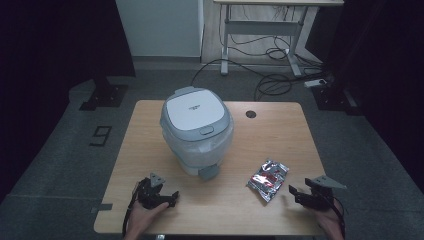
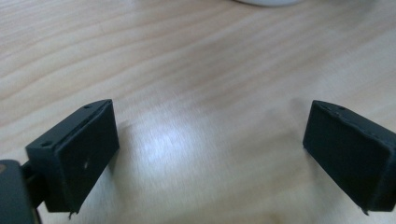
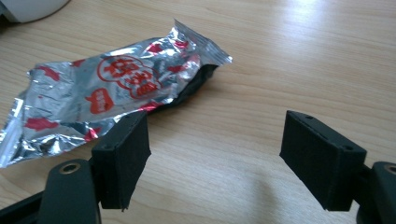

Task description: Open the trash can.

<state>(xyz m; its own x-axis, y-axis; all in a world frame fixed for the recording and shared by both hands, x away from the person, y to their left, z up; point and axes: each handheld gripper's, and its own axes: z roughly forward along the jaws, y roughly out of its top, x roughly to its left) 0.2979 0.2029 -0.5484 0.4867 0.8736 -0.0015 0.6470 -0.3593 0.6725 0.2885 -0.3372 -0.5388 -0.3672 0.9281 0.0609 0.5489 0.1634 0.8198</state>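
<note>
Because both the right claw (image 3: 212,158) and the left claw (image 2: 210,158) are spread and empty, the crinkled foil packet (image 3: 116,98) can be pushed along the worktop (image 1: 280,135) instead of pinched.

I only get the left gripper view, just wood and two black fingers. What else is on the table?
Observer: A round white and grey rice cooker stands mid-table, its lid shut.
Operator: Any snacks?
Observer: A crinkly silver foil packet with red print lies flat near the right gripper.
Operator: Is it grabbing the packet?
Observer: No. That gripper's fingers stand open, the packet just beyond one of them.
Operator: Where is my gripper?
Observer: The left gripper sits near the table's front edge, left of the cooker.
</note>
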